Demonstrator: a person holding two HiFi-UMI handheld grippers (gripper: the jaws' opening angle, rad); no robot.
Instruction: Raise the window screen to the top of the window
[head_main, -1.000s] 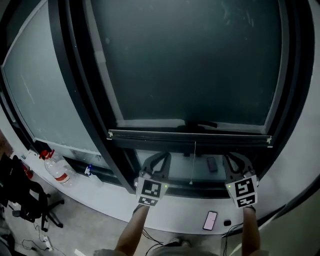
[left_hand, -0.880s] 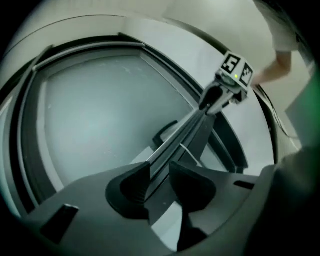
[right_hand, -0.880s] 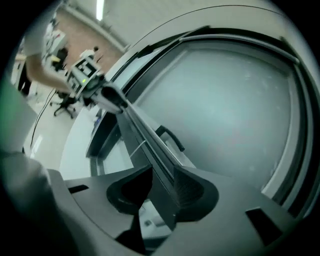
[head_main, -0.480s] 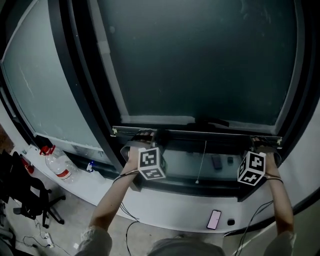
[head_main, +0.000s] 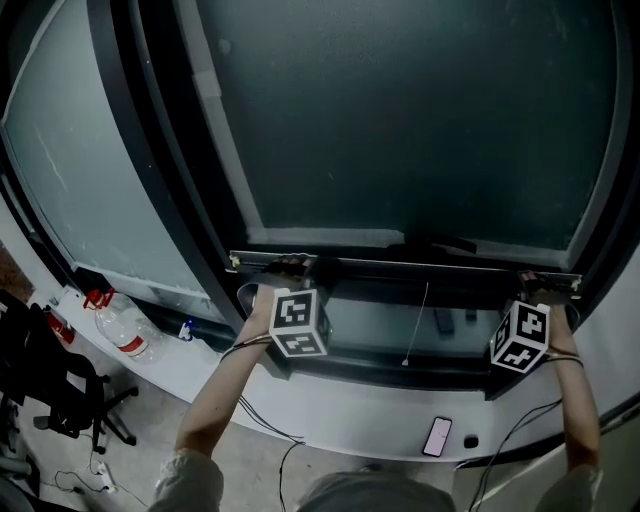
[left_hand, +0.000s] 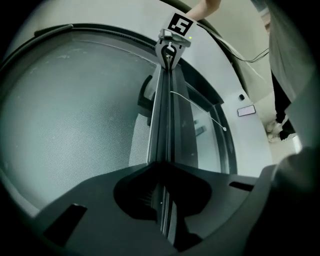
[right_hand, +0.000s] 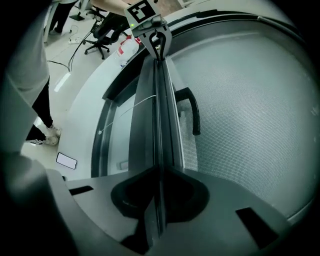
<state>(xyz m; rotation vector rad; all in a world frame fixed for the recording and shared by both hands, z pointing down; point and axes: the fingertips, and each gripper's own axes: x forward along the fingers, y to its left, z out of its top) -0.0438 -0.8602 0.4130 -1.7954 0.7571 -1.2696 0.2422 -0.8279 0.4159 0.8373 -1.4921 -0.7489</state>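
Two tools pinch one long bar. The left tool (head_main: 292, 266) is nearest the person's left arm, and its jaws have just been closing. In the left gripper view they are pressed onto the bottom bar (left_hand: 164, 115) of the window screen (left_hand: 75, 125), with the thin bar squeezed between them. The right tool (head_main: 540, 284) has also just been closing. In the right gripper view its jaws are clamped on the other end of the same bar, which runs straight out from between them. A marker cube (head_main: 297, 322) sits behind the left tool, and another marker cube (head_main: 521, 336) sits behind the right tool.

The bar lies level and low in the window, just above the dark frame at the bottom. A thin cord (head_main: 416, 325) hangs down from the middle of the bar. A black handle (right_hand: 192, 112) sits on the screen close to the bar. The grey mesh covers the window above the bar.

Lower down, a phone (head_main: 437, 436) lies on the white ledge (head_main: 340, 425). Far off to the left, a plastic bottle (head_main: 118, 335) and a black chair (head_main: 60, 400) can be seen.
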